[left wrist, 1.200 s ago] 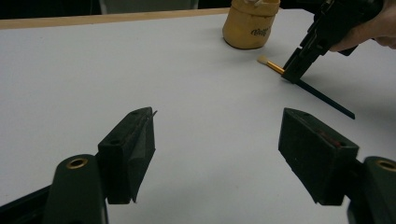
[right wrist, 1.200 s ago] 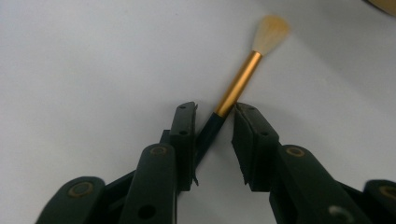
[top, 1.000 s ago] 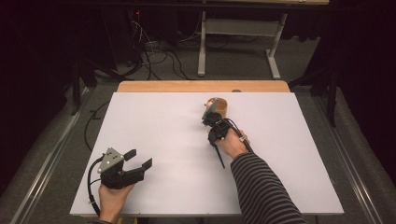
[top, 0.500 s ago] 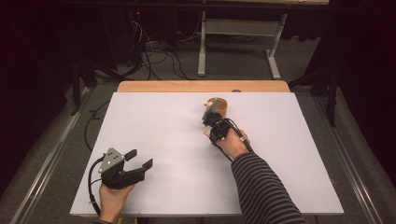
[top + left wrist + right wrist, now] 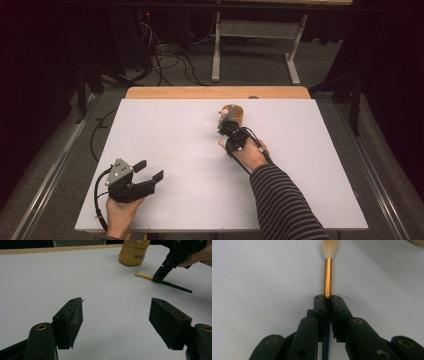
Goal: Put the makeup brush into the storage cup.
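On the white table top (image 5: 165,130), the right gripper (image 5: 327,298) has just squeezed its jaws shut on a little brush (image 5: 327,272).

Its gold neck and pale hairs stick out past the jaws, and the brush lies low on the white sheet, just beside a tan pouch (image 5: 133,253) near the far wooden edge (image 5: 215,92). Nearer the person, the left gripper (image 5: 116,320) rests with jaws wide apart — nothing in them. Behind the table the room is dark — grey floor, tangled cables (image 5: 165,55), white table legs (image 5: 216,50).

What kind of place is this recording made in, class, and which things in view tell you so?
Probably a lab or workshop set up for recording. A plain white board lies on a wooden table, loose cables trail over grey carpet behind, and a metal desk frame stands in a dark surround.
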